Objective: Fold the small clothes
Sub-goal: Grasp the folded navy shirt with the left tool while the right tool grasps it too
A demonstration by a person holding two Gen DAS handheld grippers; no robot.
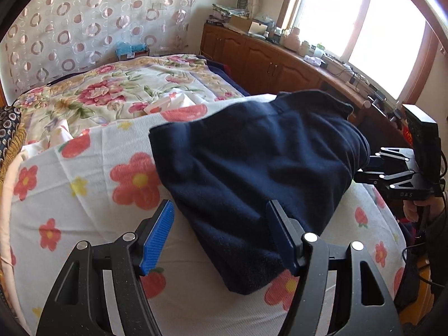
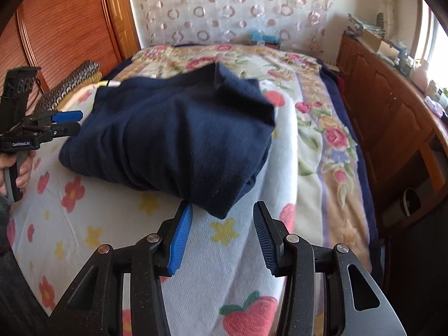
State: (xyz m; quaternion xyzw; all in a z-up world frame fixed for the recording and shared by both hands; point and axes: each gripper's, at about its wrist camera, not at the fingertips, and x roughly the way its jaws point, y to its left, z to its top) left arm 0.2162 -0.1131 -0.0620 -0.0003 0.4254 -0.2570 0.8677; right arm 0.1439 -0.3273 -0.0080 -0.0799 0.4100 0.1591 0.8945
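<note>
**Two grippers beside a folded navy garment on the bed**

We hold the left gripper (image 1: 221, 232) with its jaws standing apart and nothing pinched between them; the near edge of the navy garment (image 1: 252, 173) lies in the gap, and whether its right finger touches the cloth we cannot tell. Our right gripper (image 2: 221, 235) is also parted, its blue pads (image 2: 180, 240) bare, with the lowest corner of the garment just ahead of the tips and not clamped. From the left camera we see the right gripper at the garment's far right edge, held by a hand (image 1: 414, 210); from the right camera the left gripper shows at the left side of the frame, apart from the cloth.

The garment sits as a thick folded bundle on a white blanket (image 1: 84, 196) printed with red flowers, yellow stars and strawberries. That blanket is spread over the near part of the bed. Beyond it lies a cream quilt (image 1: 126, 84) with large pink roses and a border in orange and lilac.

Behind the bed hangs a sheer curtain (image 1: 98, 14) patterned with pink rings. Along one side runs a low wooden cabinet (image 1: 252, 53) crowded with boxes, jars and small items, under a bright window (image 1: 336, 8). On the other side stands a reddish wooden panel (image 2: 64, 22), with a dark patterned cushion (image 2: 70, 81) against it.
</note>
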